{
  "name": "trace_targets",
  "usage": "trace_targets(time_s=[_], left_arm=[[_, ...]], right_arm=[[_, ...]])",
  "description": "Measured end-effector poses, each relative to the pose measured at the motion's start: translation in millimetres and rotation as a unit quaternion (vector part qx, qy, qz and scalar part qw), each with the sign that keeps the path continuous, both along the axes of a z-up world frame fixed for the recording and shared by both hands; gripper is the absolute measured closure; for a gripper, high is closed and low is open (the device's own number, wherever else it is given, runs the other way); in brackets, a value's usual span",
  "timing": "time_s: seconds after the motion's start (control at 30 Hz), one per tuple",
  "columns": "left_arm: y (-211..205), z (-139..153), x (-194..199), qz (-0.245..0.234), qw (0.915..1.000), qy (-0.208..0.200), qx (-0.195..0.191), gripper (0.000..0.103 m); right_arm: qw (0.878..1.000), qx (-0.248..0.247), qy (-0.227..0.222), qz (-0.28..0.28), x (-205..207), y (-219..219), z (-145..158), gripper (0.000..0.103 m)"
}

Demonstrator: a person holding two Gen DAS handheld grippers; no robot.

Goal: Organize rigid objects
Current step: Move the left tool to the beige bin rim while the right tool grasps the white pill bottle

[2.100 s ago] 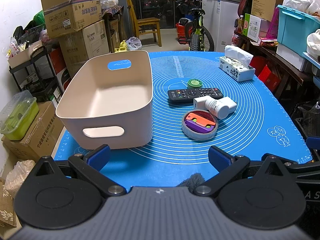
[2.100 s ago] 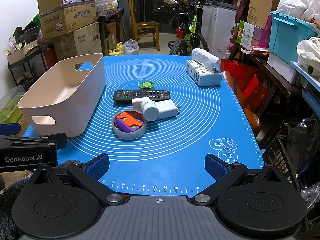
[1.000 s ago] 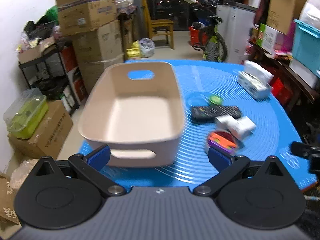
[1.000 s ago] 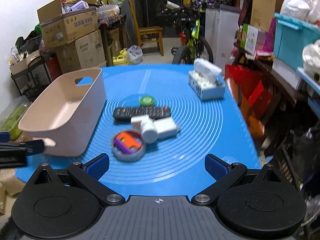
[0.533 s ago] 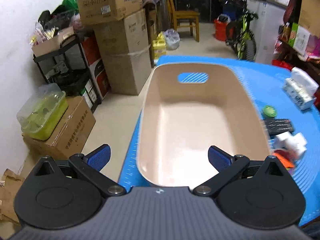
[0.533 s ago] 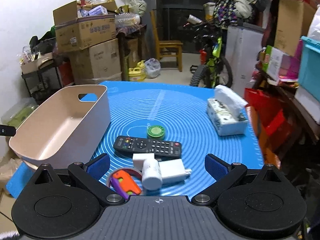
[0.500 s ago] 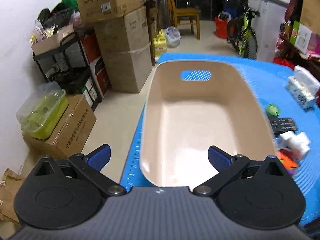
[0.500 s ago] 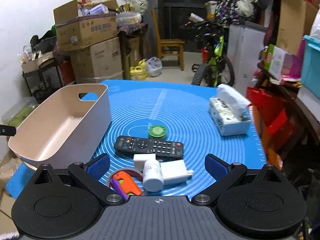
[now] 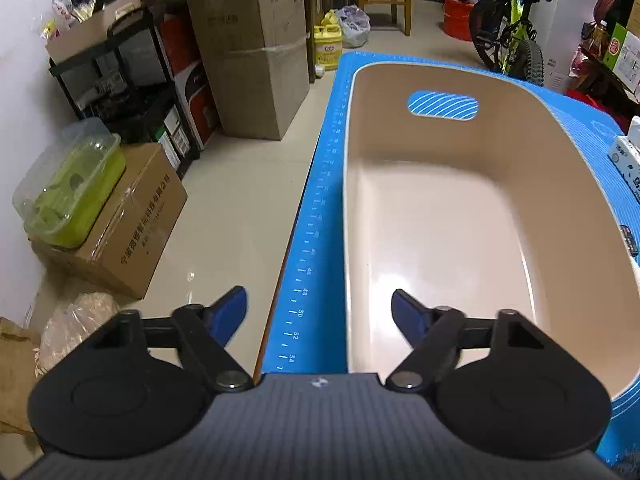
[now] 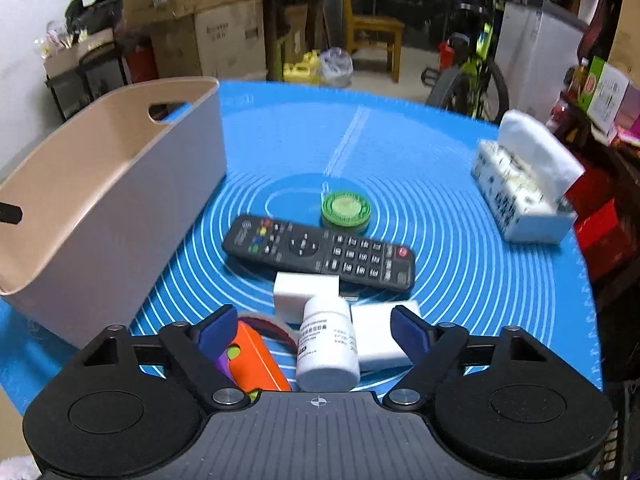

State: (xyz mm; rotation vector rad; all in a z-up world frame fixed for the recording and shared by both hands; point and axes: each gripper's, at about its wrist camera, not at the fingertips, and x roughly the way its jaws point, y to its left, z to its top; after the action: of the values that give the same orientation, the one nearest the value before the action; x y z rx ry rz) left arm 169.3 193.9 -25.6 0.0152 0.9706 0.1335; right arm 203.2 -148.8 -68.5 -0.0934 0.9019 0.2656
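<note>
Left gripper: jaws closing, straddling the near left wall of the bin; right pad inside the bin, left pad outside over the mat edge. Pads not seen pressing on the wall. Bin beige, no contents seen, handle slot in far wall, standing on the blue mat at the left end of the bench.

Right gripper: jaws closing, tilted down over the cluster at mat centre. Bottle lying on its side between the pads, white, labelled; pads apart from it on both sides, no contact seen. Orange piece just beside the left pad, on a round ring, partly hidden by the gripper. White adapter touching the bottle on its right; white block just behind the bottle. Remote behind those, lying across. Green disc just behind the remote. Tissue box well apart at far right of mat. Bin at left in this view, near the remote's end.
</note>
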Motion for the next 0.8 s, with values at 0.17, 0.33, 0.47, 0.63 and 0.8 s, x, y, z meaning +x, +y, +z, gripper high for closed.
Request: trace_targets(time_s=[0.17, 0.33, 0.47, 0.63, 0.8], left_arm=[[6.2, -6.8, 7.0, 0.001, 0.9999, 0.013, -0.003, 0.046], [7.6, -7.6, 9.2, 0.001, 0.9998, 0.019, -0.012, 0.055], [5.2, -6.1, 9.8, -0.007, 0.9996, 0.022, -0.018, 0.066], [1.0, -6.2, 12.3, -0.014, 0.9992, 0.028, -0.025, 0.080], [-0.7, -6.7, 12.5, -0.016, 0.9991, 0.032, -0.022, 0.084]], right_arm=[[1.000, -0.010, 0.019, -0.005, 6.7, 2.3, -10.5, 0.029], [0.999, -0.023, 0.035, -0.008, 10.1, 1.9, -17.5, 0.039], [0.999, -0.027, 0.038, -0.013, 10.7, 1.4, -19.1, 0.046], [0.998, -0.040, 0.042, -0.010, 13.0, 4.0, -18.8, 0.049], [0.997, -0.057, 0.043, -0.004, 16.4, 9.7, -19.4, 0.049]])
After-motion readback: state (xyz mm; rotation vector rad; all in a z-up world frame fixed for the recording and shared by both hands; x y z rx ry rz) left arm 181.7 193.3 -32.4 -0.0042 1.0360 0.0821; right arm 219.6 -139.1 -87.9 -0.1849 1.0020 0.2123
